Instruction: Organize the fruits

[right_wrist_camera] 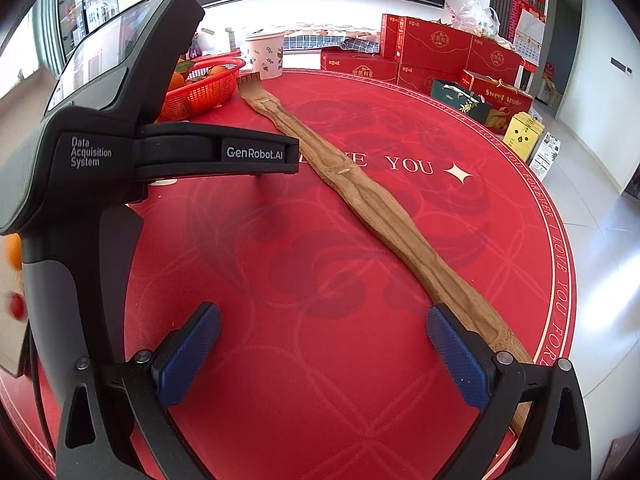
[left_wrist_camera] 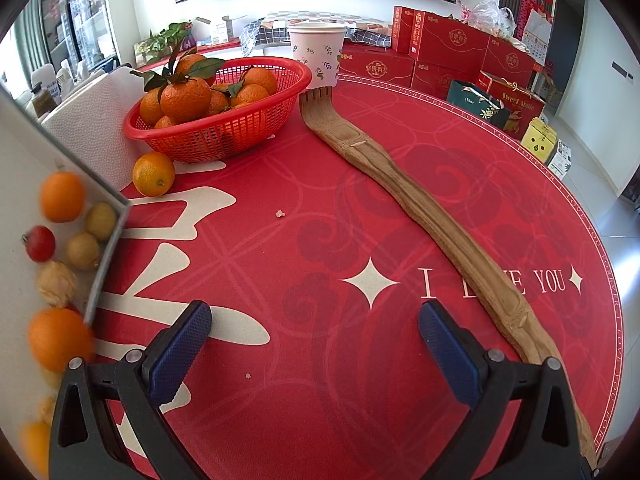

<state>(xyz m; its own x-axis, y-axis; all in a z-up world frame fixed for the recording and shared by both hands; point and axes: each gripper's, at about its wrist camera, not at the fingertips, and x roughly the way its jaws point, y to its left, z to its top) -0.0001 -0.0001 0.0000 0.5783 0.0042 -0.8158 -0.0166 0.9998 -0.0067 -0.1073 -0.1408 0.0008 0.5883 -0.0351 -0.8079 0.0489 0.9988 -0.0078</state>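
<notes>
On the far left part of the round red table (left_wrist_camera: 320, 420), a red basket (left_wrist_camera: 256, 128) holds leafy oranges, and 1 loose orange (left_wrist_camera: 153, 174) lies just beside it, probably waiting for sorting. At the left edge a white tray (left_wrist_camera: 114, 236) keeps mixed small fruits (left_wrist_camera: 82, 250) together. Both the left gripper (left_wrist_camera: 314, 354) and the right gripper (right_wrist_camera: 323, 356) are spread wide and hold nothing. A wooden back scratcher (left_wrist_camera: 436, 224) crosses the table diagonally. Only the left wrist view shows the tray clearly; the right wrist view has the left gripper's body in front of it.
</notes>
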